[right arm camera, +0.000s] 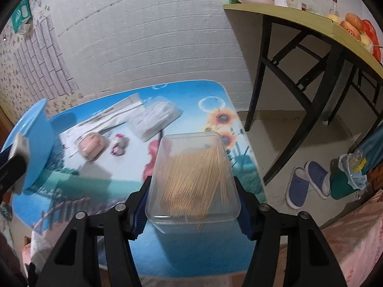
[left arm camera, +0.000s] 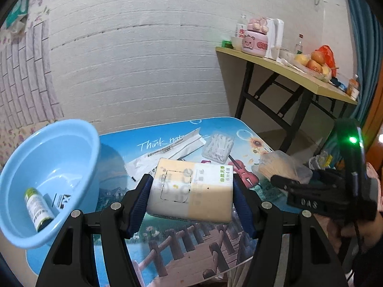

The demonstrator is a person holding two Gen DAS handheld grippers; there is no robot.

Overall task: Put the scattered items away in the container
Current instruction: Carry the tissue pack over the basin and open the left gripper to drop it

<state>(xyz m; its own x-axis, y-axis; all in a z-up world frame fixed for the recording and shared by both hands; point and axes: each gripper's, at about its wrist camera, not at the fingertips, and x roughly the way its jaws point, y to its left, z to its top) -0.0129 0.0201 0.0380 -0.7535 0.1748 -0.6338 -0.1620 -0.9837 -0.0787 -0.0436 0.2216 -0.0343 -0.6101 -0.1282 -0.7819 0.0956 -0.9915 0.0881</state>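
Observation:
My left gripper (left arm camera: 192, 198) is shut on a cream and white tissue pack (left arm camera: 191, 189), held above the table. The light blue basin (left arm camera: 47, 177) is at the left and holds a small green-labelled bottle (left arm camera: 38, 205) and a dark card. My right gripper (right arm camera: 192, 205) is shut on a clear box of toothpicks (right arm camera: 194, 179), lifted over the table's right side; the box also shows in the left wrist view (left arm camera: 282, 167). On the table lie a white sachet (right arm camera: 107, 117), a clear box of cotton swabs (right arm camera: 155, 117), a pink case (right arm camera: 92, 147) and a small pink-white trinket (right arm camera: 118, 146).
The low table (right arm camera: 191, 251) has a printed blue scenic top and stands against a white brick wall. A folding table (right arm camera: 299, 21) with fruit and a pink jar stands at the right. Slippers (right arm camera: 306, 184) and a bin (right arm camera: 347, 179) are on the floor.

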